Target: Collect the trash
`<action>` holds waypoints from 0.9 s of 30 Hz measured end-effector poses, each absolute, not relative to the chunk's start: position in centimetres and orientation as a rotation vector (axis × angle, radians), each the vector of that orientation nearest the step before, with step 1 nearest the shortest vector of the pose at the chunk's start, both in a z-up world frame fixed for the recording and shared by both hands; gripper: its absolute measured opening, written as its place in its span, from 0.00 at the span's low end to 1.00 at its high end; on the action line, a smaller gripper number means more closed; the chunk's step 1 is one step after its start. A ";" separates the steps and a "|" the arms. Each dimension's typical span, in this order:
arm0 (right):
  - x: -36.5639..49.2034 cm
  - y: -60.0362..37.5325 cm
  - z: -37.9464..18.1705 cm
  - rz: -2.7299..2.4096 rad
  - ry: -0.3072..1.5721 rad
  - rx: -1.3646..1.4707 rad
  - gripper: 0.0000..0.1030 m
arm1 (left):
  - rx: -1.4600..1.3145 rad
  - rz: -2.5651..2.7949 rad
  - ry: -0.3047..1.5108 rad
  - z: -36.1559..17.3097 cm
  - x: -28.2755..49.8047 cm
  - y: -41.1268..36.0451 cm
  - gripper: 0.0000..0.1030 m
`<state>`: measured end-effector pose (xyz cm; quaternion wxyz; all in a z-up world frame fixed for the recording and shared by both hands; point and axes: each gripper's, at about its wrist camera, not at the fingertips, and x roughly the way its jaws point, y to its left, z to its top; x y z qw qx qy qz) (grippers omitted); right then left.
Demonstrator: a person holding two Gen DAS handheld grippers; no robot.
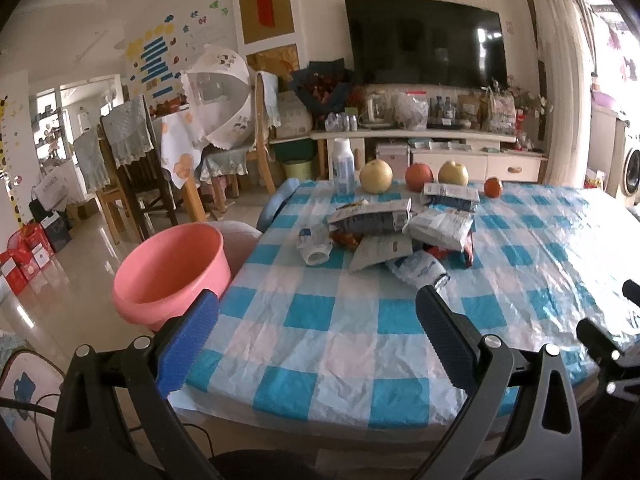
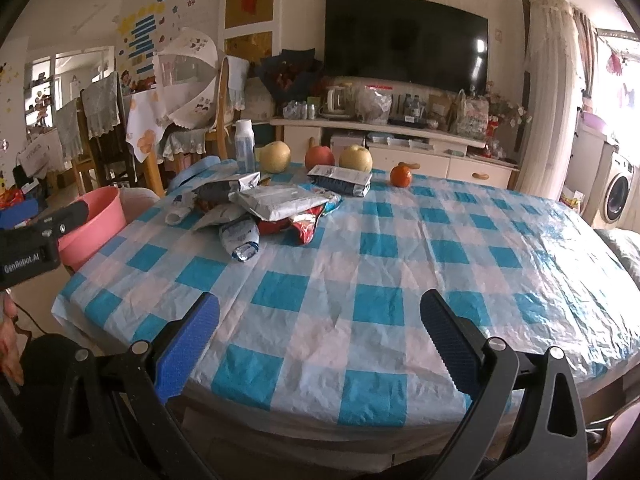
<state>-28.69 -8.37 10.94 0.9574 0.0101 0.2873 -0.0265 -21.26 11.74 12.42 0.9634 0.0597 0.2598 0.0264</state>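
The right gripper (image 2: 320,322) hangs over the near edge of a table under a crinkled blue-and-white checked plastic cloth (image 2: 400,264), its blue-padded fingers (image 2: 188,344) spread wide with nothing between them. Toward the far left of the cloth lies a heap of crumpled silver, white and red snack wrappers (image 2: 264,208), and behind it stand a white plastic bottle (image 2: 245,146), two yellow pears (image 2: 275,157), a red apple (image 2: 319,158) and a small orange (image 2: 401,176). A pink plastic basin (image 2: 94,226) sits just beside the table's left edge, partly hidden by the black body of the left gripper (image 2: 36,240).
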 end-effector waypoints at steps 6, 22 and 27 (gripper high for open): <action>-26.8 -9.5 9.6 -0.023 0.652 0.097 0.96 | 0.141 -0.006 0.557 10.4 -20.1 11.2 0.96; -19.7 -11.9 7.6 0.032 0.748 0.177 0.96 | 0.132 -0.101 0.611 8.2 -14.4 10.2 0.96; -17.0 -12.1 6.4 0.115 0.790 0.232 0.96 | 0.102 -0.047 0.636 7.2 -11.3 12.0 0.96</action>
